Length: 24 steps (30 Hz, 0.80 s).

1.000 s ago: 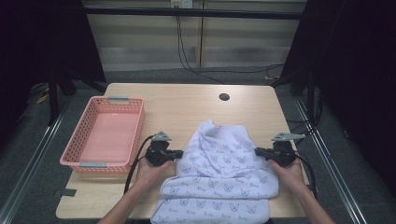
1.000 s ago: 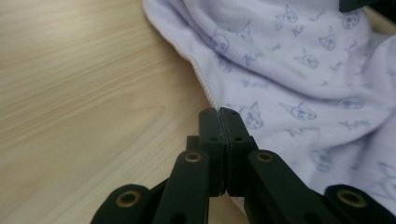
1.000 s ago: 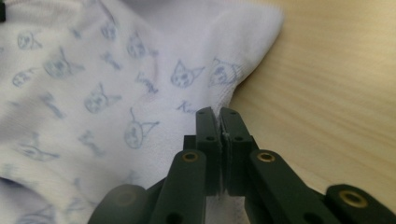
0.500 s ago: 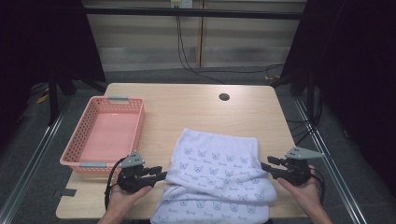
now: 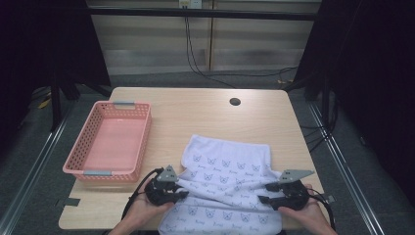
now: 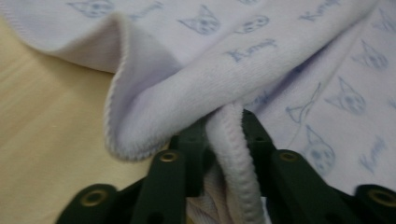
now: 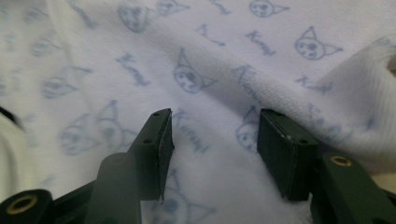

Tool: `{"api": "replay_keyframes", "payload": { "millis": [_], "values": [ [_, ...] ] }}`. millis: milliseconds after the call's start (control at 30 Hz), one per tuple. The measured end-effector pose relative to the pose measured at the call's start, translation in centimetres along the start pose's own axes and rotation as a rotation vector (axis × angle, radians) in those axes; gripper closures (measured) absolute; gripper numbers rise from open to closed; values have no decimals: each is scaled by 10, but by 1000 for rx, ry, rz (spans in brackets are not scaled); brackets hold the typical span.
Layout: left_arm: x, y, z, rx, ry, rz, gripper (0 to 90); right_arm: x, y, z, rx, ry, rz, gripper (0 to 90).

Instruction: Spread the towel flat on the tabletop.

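Both hand-held grippers slid inward: left (image 5: pixel 182 192) closing on towel (image 5: pixel 230 166) hem, right (image 5: pixel 264 199) opening; basket (image 5: pixel 83 169) alongside.

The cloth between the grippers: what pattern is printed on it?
The cloth is pale lilac-white with small blue cat-like faces and script words; clearest in the right gripper view.

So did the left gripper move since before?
Yes. The left gripper came back toward the person: it was level with the pink basket's near end, now it is nearer the table's front edge, a hem of the printed cloth between its jaws.
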<state>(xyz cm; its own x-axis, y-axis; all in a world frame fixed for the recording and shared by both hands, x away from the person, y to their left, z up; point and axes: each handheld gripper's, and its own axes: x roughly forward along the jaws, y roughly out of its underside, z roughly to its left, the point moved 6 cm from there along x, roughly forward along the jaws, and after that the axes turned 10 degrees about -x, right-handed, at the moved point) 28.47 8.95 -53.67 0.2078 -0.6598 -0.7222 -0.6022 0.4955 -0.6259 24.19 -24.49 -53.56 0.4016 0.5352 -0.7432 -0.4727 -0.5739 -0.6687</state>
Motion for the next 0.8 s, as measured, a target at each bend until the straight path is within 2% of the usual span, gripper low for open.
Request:
{"api": "replay_keyframes", "payload": {
  "millis": [67, 100, 133, 167, 233, 300, 333, 367, 400, 433, 467, 533, 567, 600, 633, 667, 700, 733, 767, 800],
  "values": [
    [-1, 1, 3, -35, 13, -3, 811, 5, -4, -8, 19, 1, -15, 545],
    [-1, 2, 1, -39, 13, -5, 825, 5, -4, -9, 12, 13, -6, 604],
    [-3, 5, -2, -41, 15, 6, 831, 3, -2, -10, -11, 25, 9, 713],
    [-5, 8, -6, -37, 21, 16, 831, 3, -2, -10, -11, 25, 9, 713],
    [-10, 18, -14, -72, 72, 31, 831, -1, 2, -7, -4, -2, 7, 773],
    [-16, 30, -27, -63, 119, 65, 830, -7, 8, 0, 7, -52, 12, 791],
    [-23, 41, -41, -44, 139, 99, 825, -14, 13, 9, 2, -107, 48, 799],
    [-23, 41, -41, -44, 139, 99, 822, -14, 13, 9, 2, -107, 48, 799],
    [-25, 45, -48, -36, 159, 112, 822, -16, 15, 14, -6, -129, 64, 801],
    [-29, 47, -53, -3, 157, 125, 819, -18, 16, 19, -17, -138, 87, 802],
    [-31, 46, -56, -1, 160, 118, 814, -20, 17, 24, -32, -149, 95, 801],
    [-37, 40, -56, -62, 198, 56, 736, -22, 17, 30, -47, -162, 105, 784],
    [-41, 37, -52, -53, 191, 36, 674, -23, 17, 29, -43, -157, 95, 754],
    [-44, 33, -46, -59, 164, 2, 657, -24, 15, 26, -40, -148, 64, 722],
    [-47, 28, -38, -77, 154, -32, 621, -27, 12, 21, -9, -129, 11, 681],
    [-49, 22, -31, -88, 155, -59, 601, -30, 8, 14, 14, -109, -41, 678],
    [-51, 15, -23, -87, 137, -92, 595, -34, 3, 7, 23, -81, -83, 675],
    [-49, -1, -7, -91, 102, -140, 576, -39, -5, -10, 48, 0, -135, 640],
    [-49, -1, -7, -91, 102, -140, 581, -39, -5, -10, 48, 0, -135, 640],
    [-47, -9, 0, -90, 75, -160, 581, -39, -10, -20, 57, 19, -152, 638]
  ]
}}
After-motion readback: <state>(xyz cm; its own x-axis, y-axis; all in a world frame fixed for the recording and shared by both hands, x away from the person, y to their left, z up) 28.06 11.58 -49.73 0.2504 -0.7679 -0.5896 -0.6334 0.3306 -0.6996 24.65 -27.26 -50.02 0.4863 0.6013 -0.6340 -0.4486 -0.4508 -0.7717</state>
